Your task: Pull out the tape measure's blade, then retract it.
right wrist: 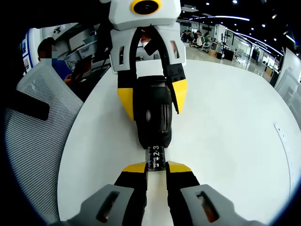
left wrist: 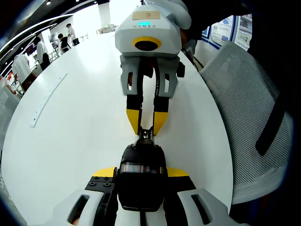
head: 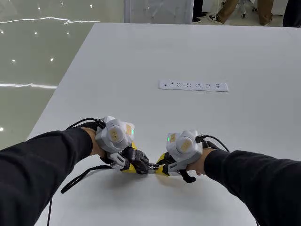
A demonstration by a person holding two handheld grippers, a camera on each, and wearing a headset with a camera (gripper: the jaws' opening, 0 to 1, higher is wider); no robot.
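Right gripper view shows the right gripper (right wrist: pixel 156 168) pinching the blade (right wrist: pixel 156 157), with only a short piece out of the tape measure (right wrist: pixel 153 117). The left gripper (right wrist: pixel 153 100) clamps its case over the white table (right wrist: pixel 225 122). Most of the pulling and all of the retracting seem left to do.

A: How much of the tape (head: pixel 140 164) shows in the head view?
B: Little; the left gripper (head: pixel 134 160) covers most of it.
A: The blade's (right wrist: pixel 156 157) tip?
B: Hidden between the right gripper's (right wrist: pixel 156 168) jaws.
A: And the strip (head: pixel 193 86) beyond the tape?
B: Its sockets are too small to tell.
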